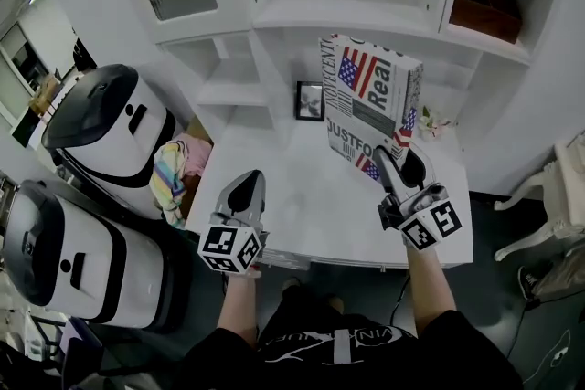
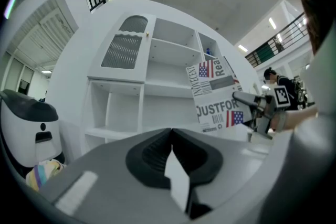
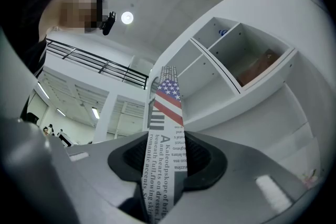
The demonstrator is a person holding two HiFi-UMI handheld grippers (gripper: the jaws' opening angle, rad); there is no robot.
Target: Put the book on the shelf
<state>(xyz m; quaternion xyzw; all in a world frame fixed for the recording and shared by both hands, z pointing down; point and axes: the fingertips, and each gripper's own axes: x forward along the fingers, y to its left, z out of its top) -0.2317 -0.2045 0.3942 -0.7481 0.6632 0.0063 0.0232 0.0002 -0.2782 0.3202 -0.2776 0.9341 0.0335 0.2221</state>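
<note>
The right gripper [image 1: 395, 162] has its jaws closed on the lower edge of the book [image 1: 370, 96], which stands upright above the white desk [image 1: 311, 205], in front of the shelf [image 1: 347, 14]. The left gripper [image 1: 247, 189] has its jaws together and holds nothing

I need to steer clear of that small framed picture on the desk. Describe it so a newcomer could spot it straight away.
Start at the white shelf unit above the white desk. At the desk's back edge, just left of the flag-printed book held in the right gripper, stands the framed picture. Its small black frame sets it apart from the large printed book.
</note>
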